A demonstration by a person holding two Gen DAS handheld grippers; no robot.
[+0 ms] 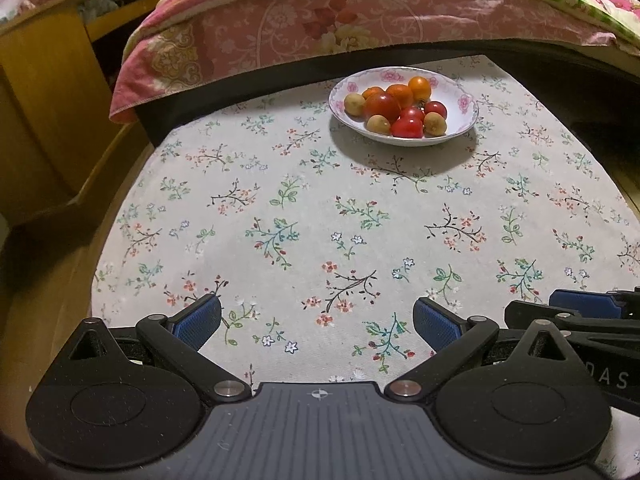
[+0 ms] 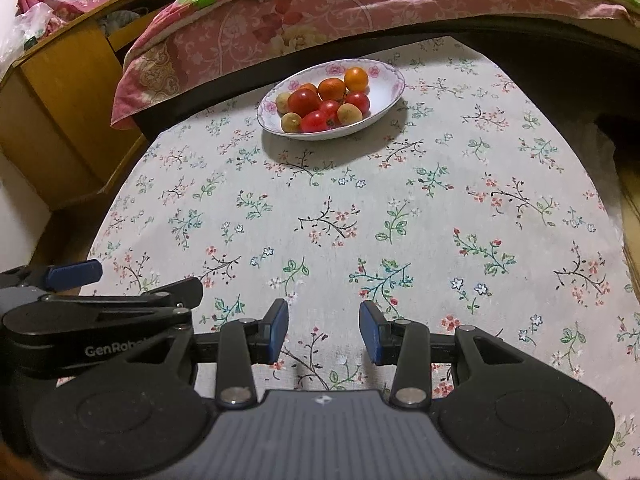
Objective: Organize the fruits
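Note:
A white bowl [image 1: 466,103] [image 2: 386,89] with pink flowers on its rim stands at the far side of the floral tablecloth [image 1: 280,208] [image 2: 440,216]. It holds red tomatoes [image 1: 382,106] [image 2: 303,102], small oranges [image 1: 420,87] [image 2: 356,79] and tan round fruits [image 1: 355,104] [image 2: 349,113]. My left gripper [image 1: 316,312] is wide open over the near cloth, with nothing between its blue pads. My right gripper [image 2: 324,316] is beside it, jaws narrower but apart, nothing between them. Both are well short of the bowl.
A bed with a pink floral quilt [image 1: 320,24] [image 2: 320,12] overhangs the table's far edge just behind the bowl. A wooden cabinet [image 1: 44,92] [image 2: 60,92] stands at the left. The cloth drops off at the left and right sides.

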